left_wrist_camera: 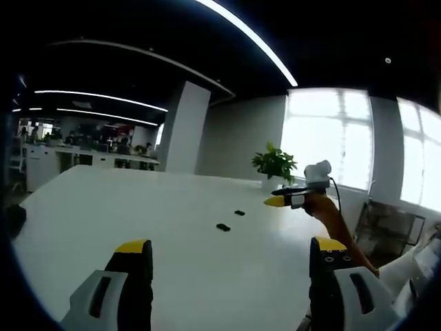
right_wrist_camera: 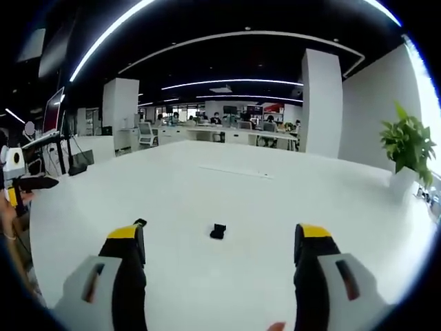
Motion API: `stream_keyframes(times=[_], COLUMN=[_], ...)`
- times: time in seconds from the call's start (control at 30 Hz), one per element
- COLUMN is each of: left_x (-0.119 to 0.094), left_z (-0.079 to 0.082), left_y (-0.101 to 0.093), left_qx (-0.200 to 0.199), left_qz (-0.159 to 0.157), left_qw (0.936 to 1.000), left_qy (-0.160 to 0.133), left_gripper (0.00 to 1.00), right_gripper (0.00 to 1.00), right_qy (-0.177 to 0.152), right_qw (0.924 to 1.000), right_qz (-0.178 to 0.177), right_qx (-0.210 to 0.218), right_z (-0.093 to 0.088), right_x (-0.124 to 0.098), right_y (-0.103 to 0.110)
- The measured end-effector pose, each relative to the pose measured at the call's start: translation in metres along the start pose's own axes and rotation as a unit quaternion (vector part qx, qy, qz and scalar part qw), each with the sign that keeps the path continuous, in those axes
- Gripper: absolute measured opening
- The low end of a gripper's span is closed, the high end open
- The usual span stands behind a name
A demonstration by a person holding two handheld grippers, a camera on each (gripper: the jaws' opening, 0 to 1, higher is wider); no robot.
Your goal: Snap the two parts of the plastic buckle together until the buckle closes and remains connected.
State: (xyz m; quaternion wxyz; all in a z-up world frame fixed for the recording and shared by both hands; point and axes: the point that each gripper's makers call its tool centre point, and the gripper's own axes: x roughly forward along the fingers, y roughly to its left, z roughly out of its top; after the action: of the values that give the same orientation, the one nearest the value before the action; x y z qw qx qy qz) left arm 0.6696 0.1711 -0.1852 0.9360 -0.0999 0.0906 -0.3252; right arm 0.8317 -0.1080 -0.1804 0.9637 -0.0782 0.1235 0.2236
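Two small black buckle parts lie apart on the white table [left_wrist_camera: 138, 207]. In the left gripper view, one buckle part [left_wrist_camera: 222, 227] is nearer and the other [left_wrist_camera: 239, 212] sits just beyond it. My left gripper [left_wrist_camera: 231, 252] hovers open above the table, short of both. In the right gripper view, one part [right_wrist_camera: 218, 231] lies ahead between the open jaws of my right gripper [right_wrist_camera: 219, 240]. The second part [right_wrist_camera: 140, 222] peeks out beside the left fingertip. The right gripper [left_wrist_camera: 291, 200] also appears at the right of the left gripper view, held in a hand. The left gripper [right_wrist_camera: 21, 183] enters at the right gripper view's left edge.
A potted plant [left_wrist_camera: 275, 164] [right_wrist_camera: 408, 145] stands at the table's far corner near bright windows [left_wrist_camera: 331, 134]. A white pillar [right_wrist_camera: 322, 103] and office desks with people [right_wrist_camera: 227, 127] lie beyond the table. A monitor on a stand [right_wrist_camera: 54, 114] is off to one side.
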Motion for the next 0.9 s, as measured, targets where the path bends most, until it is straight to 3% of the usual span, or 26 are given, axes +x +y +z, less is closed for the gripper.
stream_keyframes(times=[0.13,0.33,0.9], left_x=[0.006,0.019,0.042], left_z=[0.001,0.005,0.004], left_y=[0.000,-0.011,-0.008], left_qx=[0.007,0.017,0.018], left_qz=[0.011,-0.016,-0.038], left_qw=[0.9999,0.9997,0.9989], left_qy=[0.001,0.008,0.021], left_gripper=[0.96,0.96,0.92], right_gripper=[0.89,0.89,0.87], right_qy=[-0.003,0.003,0.014], right_qw=[1.0000,1.0000,0.9996], right_qz=[0.007,0.005,0.023], right_qx=[-0.002,-0.003,-0.011], right_z=[0.003,0.002,0.004], right_x=[0.004,0.008,0.024], right_y=[0.003,0.002,0.003])
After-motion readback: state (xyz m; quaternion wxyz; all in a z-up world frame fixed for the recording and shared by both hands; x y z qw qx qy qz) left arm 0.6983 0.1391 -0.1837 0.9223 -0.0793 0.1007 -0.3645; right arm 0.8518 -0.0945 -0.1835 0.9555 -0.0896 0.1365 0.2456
